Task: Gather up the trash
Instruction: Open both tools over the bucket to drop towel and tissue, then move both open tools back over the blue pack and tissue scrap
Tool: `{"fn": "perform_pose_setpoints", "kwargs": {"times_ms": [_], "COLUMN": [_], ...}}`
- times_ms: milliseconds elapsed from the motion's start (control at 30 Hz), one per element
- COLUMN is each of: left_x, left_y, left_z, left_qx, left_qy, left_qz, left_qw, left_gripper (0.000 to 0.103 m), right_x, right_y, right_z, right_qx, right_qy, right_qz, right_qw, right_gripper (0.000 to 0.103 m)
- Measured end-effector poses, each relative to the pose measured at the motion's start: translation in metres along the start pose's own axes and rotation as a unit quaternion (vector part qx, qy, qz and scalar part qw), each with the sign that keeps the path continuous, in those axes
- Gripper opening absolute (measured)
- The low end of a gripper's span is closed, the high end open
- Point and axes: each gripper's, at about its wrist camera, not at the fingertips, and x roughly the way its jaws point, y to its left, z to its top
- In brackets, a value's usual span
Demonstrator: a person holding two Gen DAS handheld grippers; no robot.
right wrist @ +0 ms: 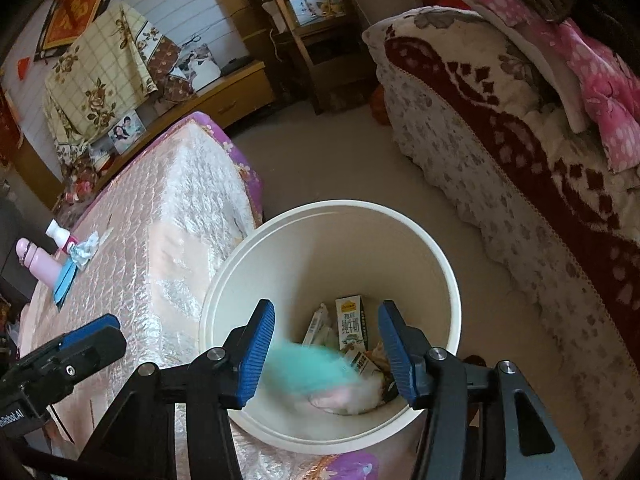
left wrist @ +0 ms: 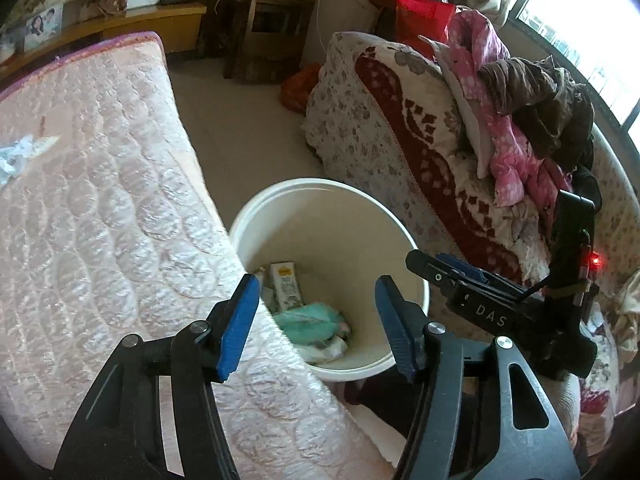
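Note:
A cream round bin (left wrist: 332, 216) (right wrist: 436, 248) stands on the floor between the pink mattress and the sofa. Inside lie a milk carton (left wrist: 285, 284) (right wrist: 351, 326), other wrappers and a turquoise packet (left wrist: 308, 320). In the right wrist view the turquoise packet (right wrist: 308, 368) is motion-blurred between the fingers, over the bin. My right gripper (right wrist: 326, 352) is open above the bin. My left gripper (left wrist: 316, 316) is open and empty, over the mattress edge and bin. The right gripper also shows in the left wrist view (left wrist: 424, 266). More trash lies on the mattress: crumpled paper (left wrist: 16, 156) (right wrist: 86, 246) and a small bottle (right wrist: 60, 234).
The quilted pink mattress (left wrist: 100, 220) (right wrist: 168, 232) fills the left. A sofa with a red patterned blanket (left wrist: 420, 140) (right wrist: 500, 120) and piled clothes (left wrist: 520, 92) stands right. A pink flask (right wrist: 38, 262) lies on the mattress. Wooden furniture (left wrist: 276, 16) stands behind bare floor (left wrist: 248, 136).

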Motion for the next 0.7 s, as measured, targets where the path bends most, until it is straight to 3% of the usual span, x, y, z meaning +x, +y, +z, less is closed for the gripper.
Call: {"fn": "perform_pose_setpoints", "kwargs": {"times_ms": [367,700], "left_x": [-0.035,-0.066], "left_y": [0.025,0.058], "left_z": [-0.013,-0.028], "left_qx": [0.009,-0.012], "left_qy": [-0.031,-0.049], "left_qz": [0.06,0.095], "left_qw": [0.9977,0.9942], "left_gripper": [0.059,0.059], "right_x": [-0.005,-0.012], "right_y": [0.019,0.051], "right_z": [-0.006,-0.017], "right_qx": [-0.027,-0.051], "right_qy": [-0.002,-0.007], "right_qz": [0.001,0.009], "right_qw": [1.0,0.999], "right_gripper": [0.052,0.059]}}
